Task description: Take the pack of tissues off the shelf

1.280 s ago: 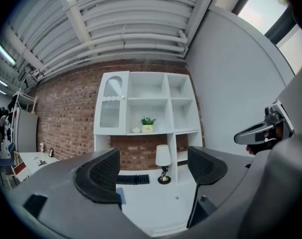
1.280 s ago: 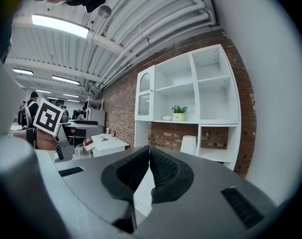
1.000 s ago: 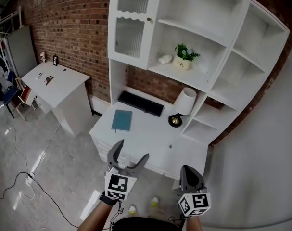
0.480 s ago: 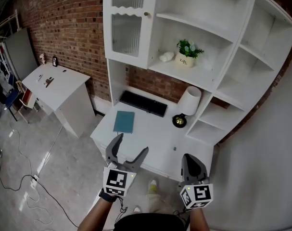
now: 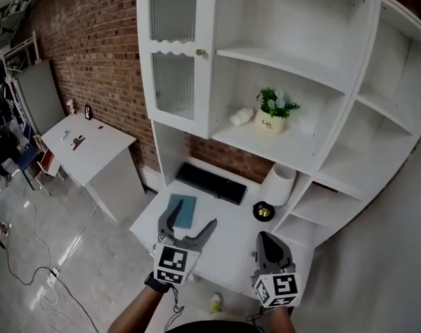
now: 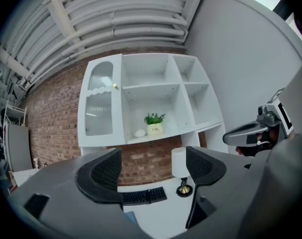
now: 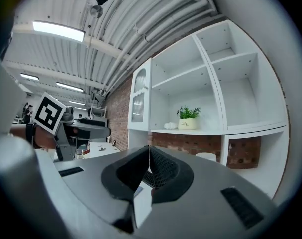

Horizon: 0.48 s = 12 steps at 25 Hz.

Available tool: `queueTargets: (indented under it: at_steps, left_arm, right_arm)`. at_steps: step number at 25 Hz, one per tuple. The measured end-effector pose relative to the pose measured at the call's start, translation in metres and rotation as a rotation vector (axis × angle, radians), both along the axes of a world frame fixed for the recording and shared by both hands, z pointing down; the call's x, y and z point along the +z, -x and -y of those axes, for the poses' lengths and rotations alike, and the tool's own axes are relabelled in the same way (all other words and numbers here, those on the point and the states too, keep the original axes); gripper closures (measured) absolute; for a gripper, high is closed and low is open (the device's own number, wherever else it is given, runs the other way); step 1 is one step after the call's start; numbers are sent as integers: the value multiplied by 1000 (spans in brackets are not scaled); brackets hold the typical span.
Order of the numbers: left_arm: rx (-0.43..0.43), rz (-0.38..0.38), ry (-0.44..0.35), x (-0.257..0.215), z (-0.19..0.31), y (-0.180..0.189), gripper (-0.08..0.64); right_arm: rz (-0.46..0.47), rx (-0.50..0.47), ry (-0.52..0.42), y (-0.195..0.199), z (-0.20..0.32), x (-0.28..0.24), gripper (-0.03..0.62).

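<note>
The pack of tissues [image 5: 242,116] is a small white lump on the middle shelf of the white shelf unit [image 5: 314,82], just left of a potted plant [image 5: 276,110]. It shows far off in the left gripper view, pack of tissues [image 6: 140,133], and in the right gripper view, pack of tissues [image 7: 170,126]. My left gripper [image 5: 191,217] is held out over the desk's front edge, jaws wide apart and empty, left gripper [image 6: 153,166]. Beside it my right gripper [image 5: 265,238] has its jaws pressed together with nothing in them, right gripper [image 7: 149,153]. Both are well short of the shelf.
On the desk [image 5: 224,234] under the shelves lie a black keyboard [image 5: 211,182], a teal notebook [image 5: 182,210] and a white-shaded lamp [image 5: 277,186]. A glass-fronted cabinet door [image 5: 173,61] is left of the tissues. A white side table [image 5: 89,148] stands left; cables [image 5: 30,283] lie on the floor.
Both grippers have moved forward toward the desk and shelf unit, which now fills more of the head view. The jaws look unchanged.
</note>
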<state>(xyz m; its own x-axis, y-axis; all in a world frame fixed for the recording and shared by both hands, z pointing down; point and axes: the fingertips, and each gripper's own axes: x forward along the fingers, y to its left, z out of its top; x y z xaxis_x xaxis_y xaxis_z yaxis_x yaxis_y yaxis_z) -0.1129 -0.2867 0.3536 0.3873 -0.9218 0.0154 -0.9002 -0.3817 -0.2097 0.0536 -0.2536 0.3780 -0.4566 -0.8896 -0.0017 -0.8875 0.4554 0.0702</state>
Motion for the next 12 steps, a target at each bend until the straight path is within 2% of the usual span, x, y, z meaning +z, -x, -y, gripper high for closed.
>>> queueTargets:
  at_steps: [6, 9, 12]
  left_arm:
    - [-12, 7, -14, -17, 58, -21, 141]
    - [-3, 32, -31, -21, 91, -43, 152]
    - [-8, 40, -46, -30, 120, -51, 169]
  right_arm:
    - [38, -22, 0, -16, 54, -2, 588]
    - [24, -5, 11, -38, 71, 4, 589]
    - [57, 8, 30, -51, 89, 13, 588]
